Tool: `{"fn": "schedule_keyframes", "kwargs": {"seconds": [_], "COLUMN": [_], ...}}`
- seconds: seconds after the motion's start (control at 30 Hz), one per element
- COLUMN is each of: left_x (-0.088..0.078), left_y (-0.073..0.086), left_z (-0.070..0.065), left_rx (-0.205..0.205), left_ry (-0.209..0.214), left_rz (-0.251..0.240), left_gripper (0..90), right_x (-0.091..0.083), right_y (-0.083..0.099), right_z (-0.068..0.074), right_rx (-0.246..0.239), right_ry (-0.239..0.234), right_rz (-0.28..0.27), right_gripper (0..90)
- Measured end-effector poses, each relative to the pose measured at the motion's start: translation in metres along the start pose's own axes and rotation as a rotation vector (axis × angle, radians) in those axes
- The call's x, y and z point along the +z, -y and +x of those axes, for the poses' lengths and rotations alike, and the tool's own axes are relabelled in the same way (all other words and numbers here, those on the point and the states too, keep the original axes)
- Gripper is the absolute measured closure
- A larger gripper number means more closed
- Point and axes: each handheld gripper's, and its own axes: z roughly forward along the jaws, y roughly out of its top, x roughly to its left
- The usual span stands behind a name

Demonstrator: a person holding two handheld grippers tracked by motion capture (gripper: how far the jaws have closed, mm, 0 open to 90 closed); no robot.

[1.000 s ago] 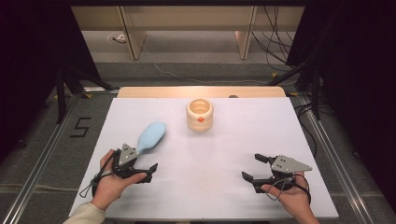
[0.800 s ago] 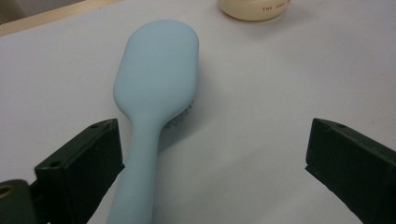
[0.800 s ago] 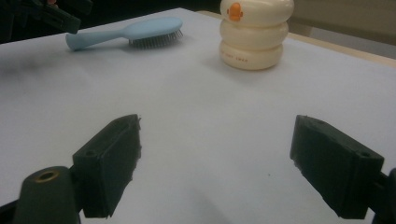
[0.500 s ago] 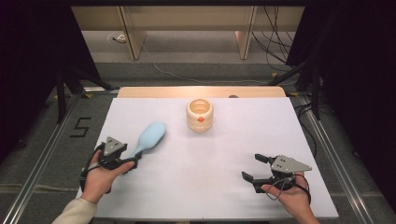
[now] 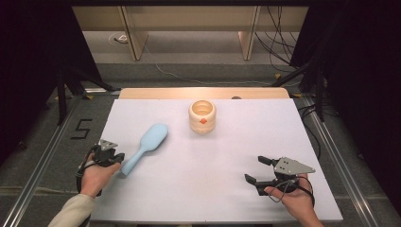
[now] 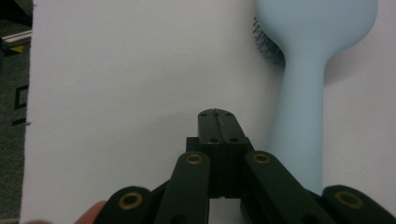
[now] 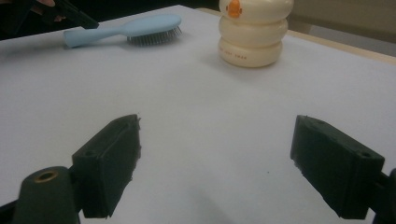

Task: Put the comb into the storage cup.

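Cream-coloured, the ribbed cup (image 5: 202,116) stands well beyond both claws; its inside cannot be read. The left claw (image 6: 218,122) has just clenched on nothing, with the pale blue hairbrush (image 6: 303,70) lying just to its right on the white surface (image 5: 203,189). Dark bristles show under the brush head in the gripper views. The right claw (image 7: 215,163) gapes, released, well apart from the brush.

Bright, evenly lit table, dark surroundings, soft shadows; close views slightly blurred.

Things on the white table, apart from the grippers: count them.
2. A blue hairbrush lies at the left, beside the left gripper; a cream cup stands upright near the far middle.
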Motion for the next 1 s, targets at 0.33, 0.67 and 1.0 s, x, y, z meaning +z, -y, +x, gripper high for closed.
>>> {"fn": "schedule_keyframes", "kwargs": {"seconds": [0.33, 0.67, 1.0], "left_x": [0.006, 0.002, 0.001], "left_y": [0.003, 0.003, 0.002], "left_z": [-0.003, -0.015, -0.027], "left_rx": [0.041, 0.074, 0.109], "left_ry": [0.021, 0.083, 0.119], "left_rz": [0.060, 0.087, 0.101], "left_gripper": [89.8, 89.8, 89.8], "right_x": [0.000, 0.001, 0.001], "right_y": [0.000, 0.001, 0.001], "right_z": [0.000, 0.000, 0.000], "right_rx": [-0.004, -0.005, -0.005], "right_ry": [-0.003, -0.001, -0.003], "right_rz": [0.007, 0.013, 0.015], "right_gripper": [17.1, 17.1, 17.1]}}
